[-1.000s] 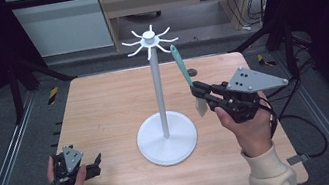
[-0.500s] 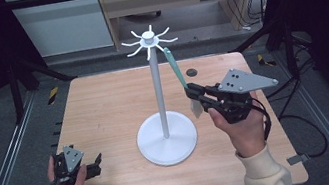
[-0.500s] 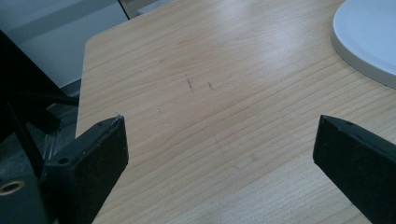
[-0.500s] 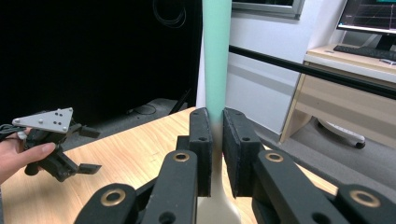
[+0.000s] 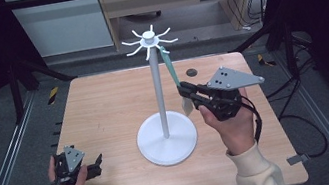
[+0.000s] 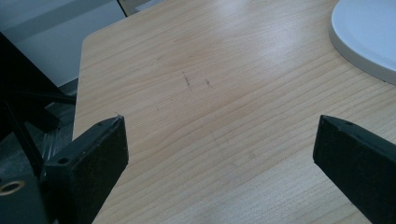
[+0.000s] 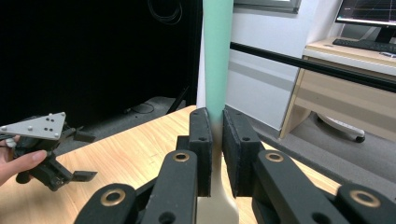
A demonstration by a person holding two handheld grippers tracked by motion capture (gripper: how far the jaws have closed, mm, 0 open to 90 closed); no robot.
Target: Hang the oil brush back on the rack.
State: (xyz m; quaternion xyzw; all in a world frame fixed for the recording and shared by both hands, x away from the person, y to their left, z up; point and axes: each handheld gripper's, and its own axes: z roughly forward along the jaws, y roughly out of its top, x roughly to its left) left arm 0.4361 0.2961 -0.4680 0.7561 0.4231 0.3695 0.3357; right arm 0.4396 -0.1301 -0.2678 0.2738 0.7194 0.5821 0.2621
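Dark curtains and a pale cabinet wall stand behind your workspace, and the wooden table (image 5: 105, 112) takes up most of the high view. Near its middle rises the white stand (image 5: 159, 98), a round base with a thin pole and a ring of short hooks at the top.

From that pole, your right gripper (image 5: 187, 91) sits at about three o'clock, just beside it, lifted off the table. Its jaws are clenched on the utensil (image 7: 217, 60), a long flat thing with a teal handle and a cream lower end; in the right gripper view the jaws pinch it where teal turns to cream. The handle's top reaches up to a hook (image 5: 162, 49) on the near-right side of the ring. Whether its end is already over the hook I cannot tell.

Your left gripper (image 5: 94, 166) rests at about seven o'clock from the stand, near the table's front-left corner, jaws spread wide with nothing between them.

My judgement: hanging is nearly done; seating the handle and letting go remain.
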